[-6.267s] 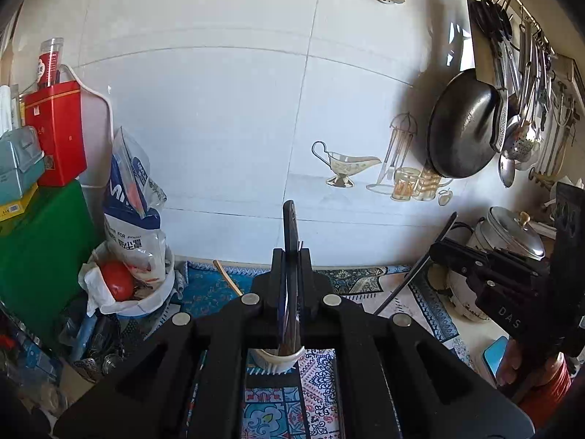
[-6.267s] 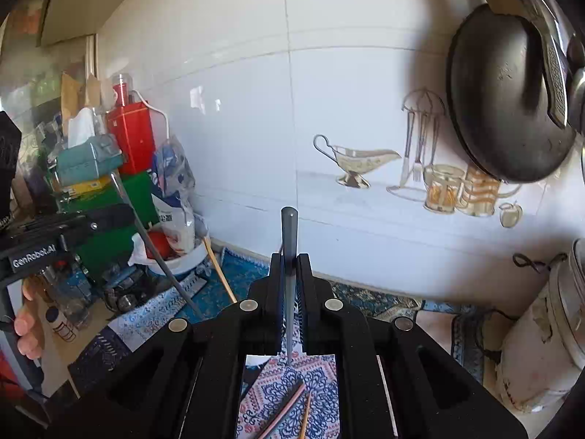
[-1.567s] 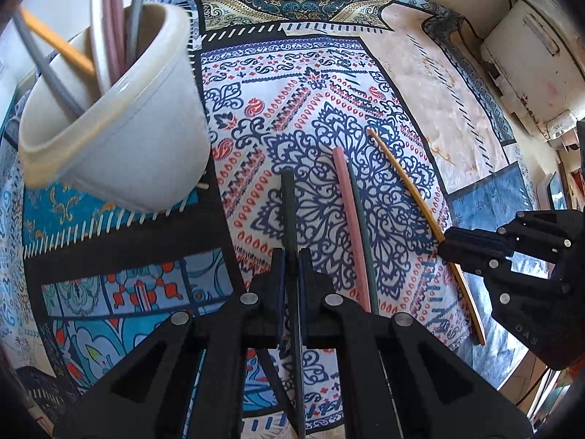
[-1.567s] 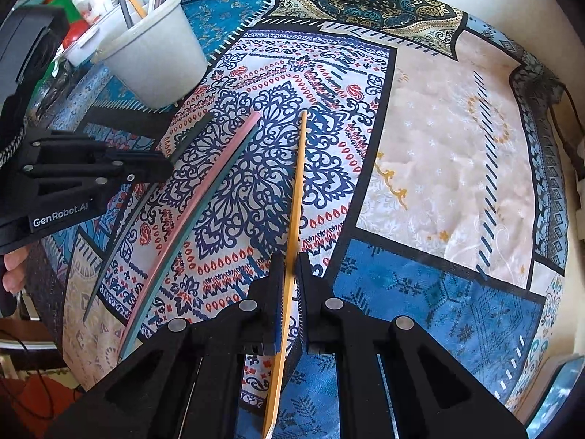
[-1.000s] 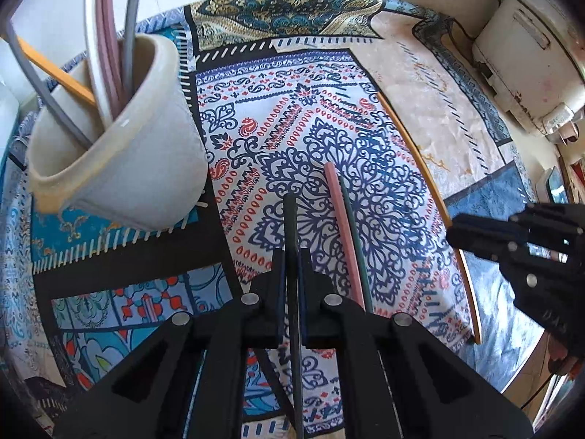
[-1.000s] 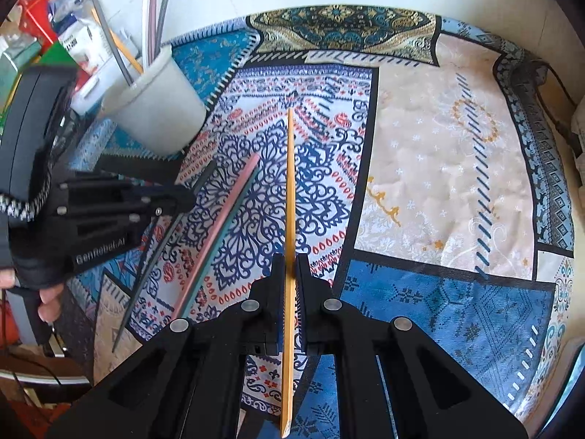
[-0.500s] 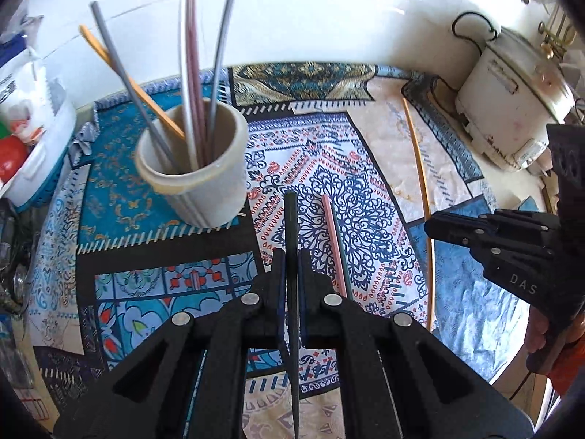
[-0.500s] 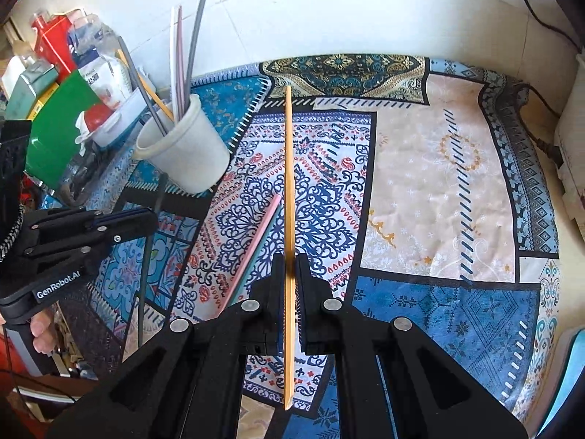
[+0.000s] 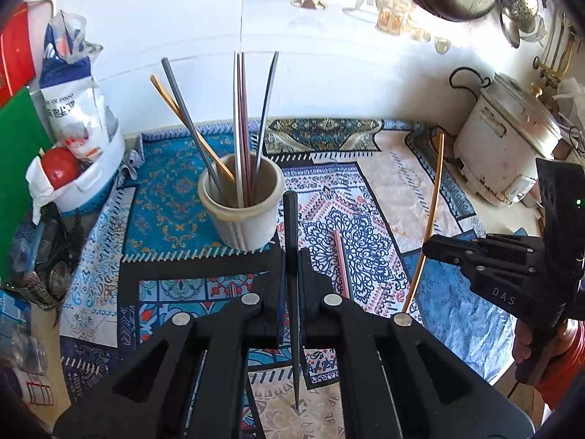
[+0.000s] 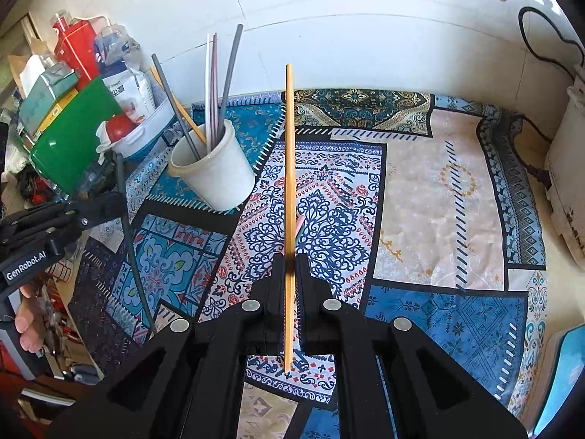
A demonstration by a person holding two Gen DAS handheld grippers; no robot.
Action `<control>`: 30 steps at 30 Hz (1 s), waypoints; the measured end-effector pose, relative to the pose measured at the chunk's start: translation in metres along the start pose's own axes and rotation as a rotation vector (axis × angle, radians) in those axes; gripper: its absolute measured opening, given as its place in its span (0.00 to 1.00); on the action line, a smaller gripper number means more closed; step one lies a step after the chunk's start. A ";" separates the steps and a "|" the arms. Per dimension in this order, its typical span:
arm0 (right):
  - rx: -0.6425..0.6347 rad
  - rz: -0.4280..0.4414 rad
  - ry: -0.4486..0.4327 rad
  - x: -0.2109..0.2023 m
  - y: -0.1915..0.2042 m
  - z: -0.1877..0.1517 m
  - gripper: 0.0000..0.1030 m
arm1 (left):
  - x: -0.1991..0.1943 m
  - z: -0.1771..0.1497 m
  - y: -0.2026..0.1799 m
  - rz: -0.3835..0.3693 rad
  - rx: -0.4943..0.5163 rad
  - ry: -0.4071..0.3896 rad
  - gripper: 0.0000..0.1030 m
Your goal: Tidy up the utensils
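My left gripper (image 9: 291, 256) is shut on a black chopstick (image 9: 291, 226) that points toward the cream ceramic cup (image 9: 243, 216) just ahead of it. Several chopsticks stand in that cup. In the right wrist view my right gripper (image 10: 290, 261) is shut on an orange chopstick (image 10: 289, 168), lifted above the patterned cloth (image 10: 438, 190), with the cup (image 10: 214, 175) to its left. A pink chopstick (image 9: 342, 263) lies on the cloth between the two grippers. The right gripper (image 9: 429, 247) shows at the right of the left wrist view, the left gripper (image 10: 117, 203) at the left of the right wrist view.
A white rice cooker (image 9: 508, 146) stands at the back right. At the back left are a white basin (image 9: 91, 179) with a tomato (image 9: 55, 164), a bag (image 9: 69, 98), a green board (image 9: 18, 139) and a red tin (image 10: 78, 51). A tiled wall (image 9: 329, 55) closes the back.
Both grippers have risen off the cloth with their chopsticks. The views have tilted up, so the cup, wall and rice cooker now show. The pink chopstick stays on the cloth.
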State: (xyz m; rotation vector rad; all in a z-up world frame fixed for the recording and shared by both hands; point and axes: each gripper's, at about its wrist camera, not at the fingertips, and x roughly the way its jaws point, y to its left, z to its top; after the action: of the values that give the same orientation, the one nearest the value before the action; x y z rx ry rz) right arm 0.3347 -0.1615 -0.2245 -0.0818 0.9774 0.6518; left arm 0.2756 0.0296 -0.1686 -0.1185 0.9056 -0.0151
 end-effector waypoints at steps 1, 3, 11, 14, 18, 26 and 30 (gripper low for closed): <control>-0.003 0.000 -0.004 -0.001 0.001 0.000 0.04 | -0.004 0.001 0.001 0.001 -0.001 -0.010 0.04; -0.007 0.000 -0.011 -0.004 0.004 0.001 0.04 | -0.011 0.004 0.003 0.000 -0.008 -0.027 0.04; -0.023 -0.005 -0.044 -0.015 0.014 0.007 0.02 | -0.031 0.018 0.007 -0.007 -0.029 -0.095 0.04; -0.036 -0.007 -0.058 -0.019 0.019 0.011 0.02 | -0.036 0.024 0.007 -0.010 -0.033 -0.119 0.04; -0.053 -0.002 -0.061 -0.020 0.023 0.016 0.02 | -0.044 0.031 0.008 -0.020 -0.035 -0.148 0.04; -0.007 -0.045 0.003 0.003 0.006 0.016 0.06 | -0.054 0.040 0.011 -0.039 -0.048 -0.184 0.04; 0.066 -0.093 0.065 0.026 -0.022 0.023 0.31 | -0.058 0.041 0.013 -0.030 -0.044 -0.199 0.04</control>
State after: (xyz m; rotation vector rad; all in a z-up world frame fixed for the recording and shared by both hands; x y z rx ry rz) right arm 0.3735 -0.1593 -0.2367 -0.0898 1.0506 0.5338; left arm 0.2712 0.0500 -0.0998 -0.1718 0.7052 -0.0107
